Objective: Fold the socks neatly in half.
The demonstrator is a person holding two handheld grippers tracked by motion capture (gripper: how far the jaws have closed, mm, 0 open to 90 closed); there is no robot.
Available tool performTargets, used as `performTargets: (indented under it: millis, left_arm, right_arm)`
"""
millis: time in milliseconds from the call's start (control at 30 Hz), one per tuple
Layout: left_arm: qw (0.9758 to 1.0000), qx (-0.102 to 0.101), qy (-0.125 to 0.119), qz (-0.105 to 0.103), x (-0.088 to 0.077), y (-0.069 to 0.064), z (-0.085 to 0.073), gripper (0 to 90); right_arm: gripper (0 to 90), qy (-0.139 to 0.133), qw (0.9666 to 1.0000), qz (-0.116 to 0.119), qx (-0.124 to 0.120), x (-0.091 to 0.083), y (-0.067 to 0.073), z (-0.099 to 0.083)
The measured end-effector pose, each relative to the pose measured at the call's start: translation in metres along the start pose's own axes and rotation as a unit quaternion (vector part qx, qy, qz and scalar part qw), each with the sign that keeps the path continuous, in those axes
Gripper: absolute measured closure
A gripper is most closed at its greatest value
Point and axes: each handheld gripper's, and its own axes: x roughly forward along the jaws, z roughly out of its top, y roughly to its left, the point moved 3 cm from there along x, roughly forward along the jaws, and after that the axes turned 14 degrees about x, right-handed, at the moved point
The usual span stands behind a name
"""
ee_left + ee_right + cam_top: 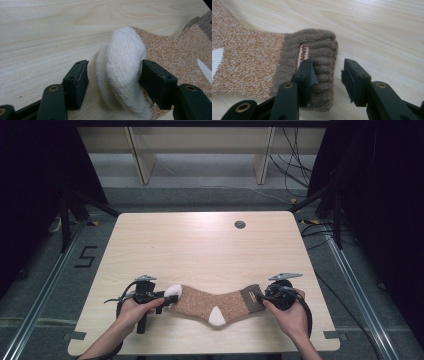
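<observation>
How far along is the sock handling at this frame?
Done: the sock lies stretched flat on the table. In hand: the left gripper straddles its white toe, the right gripper its brown cuff, jaws open. Left: gripping and moving it.

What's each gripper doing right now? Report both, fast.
Left gripper: open, jaws around the white toe of the sock, not clamped.
Right gripper: open at the brown cuff, nothing held.
</observation>
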Motion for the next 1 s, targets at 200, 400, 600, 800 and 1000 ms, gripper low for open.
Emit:
performTargets:
  millis: [200,400,600,800,1000]
  left_arm:
    - [0.9999,0.009,0.003,-0.009,0.004,-0.004,0.001,46.7]
    - [0.9999,0.009,0.007,-0.01,0.004,-0.004,0.001,56.6]
    - [0.9996,0.025,-0.006,-0.006,0.0,-0.006,0.003,68.3]
    - [0.9994,0.03,-0.016,-0.009,-0.005,-0.007,0.008,70.3]
    - [0.999,0.025,-0.034,-0.013,-0.015,-0.01,0.023,70.6]
  right_arm:
    - [59.8,0.001,1.0,-0.002,0.005,0.003,0.001,-0.002]
    - [61.0,-0.004,1.0,-0.006,-0.007,0.006,0.002,-0.001]
    - [65.0,0.021,0.9996,0.004,-0.02,0.009,0.001,-0.001]
    - [69.9,0.021,0.9996,0.006,-0.018,0.011,0.003,-0.001]
    - [72.4,0.032,0.9993,0.002,-0.021,0.01,0.003,0.001]
